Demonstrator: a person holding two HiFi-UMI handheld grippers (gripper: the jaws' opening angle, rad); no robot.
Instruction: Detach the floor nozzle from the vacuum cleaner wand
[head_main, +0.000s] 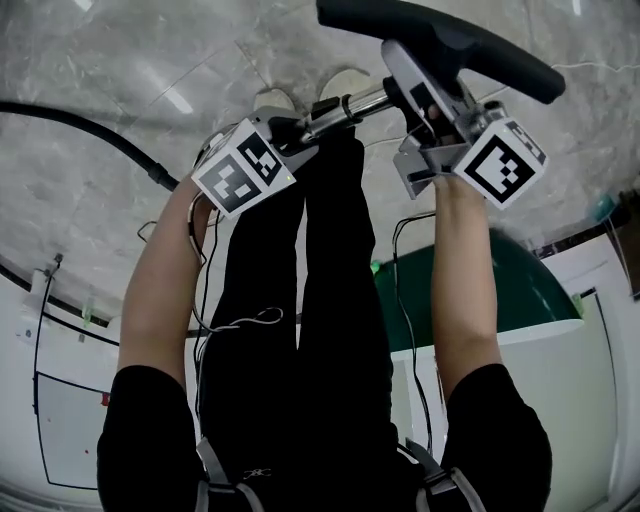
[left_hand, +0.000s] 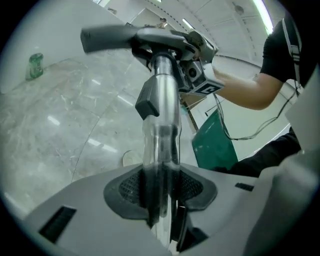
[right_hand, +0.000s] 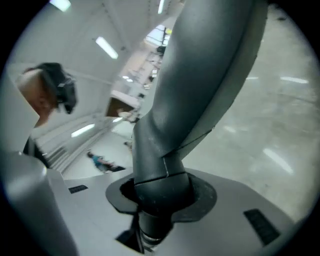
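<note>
In the head view, the chrome wand (head_main: 345, 106) runs level between my two grippers above the floor. My left gripper (head_main: 300, 128) is shut on its near end. The wand appears still joined to the dark neck of the floor nozzle (head_main: 440, 38), a long dark bar at the top. My right gripper (head_main: 425, 110) is shut on that neck. In the left gripper view the wand (left_hand: 161, 125) passes between the pads and rises to the nozzle (left_hand: 125, 36). In the right gripper view the grey nozzle neck (right_hand: 160, 192) fills the jaws, with the nozzle body (right_hand: 210, 65) above.
A black hose (head_main: 90, 128) lies across the marble floor at the left. A dark green bin (head_main: 480, 290) stands to the right of my legs, and white shoes (head_main: 275, 100) show below the wand. A green can (left_hand: 35, 65) stands far off on the floor.
</note>
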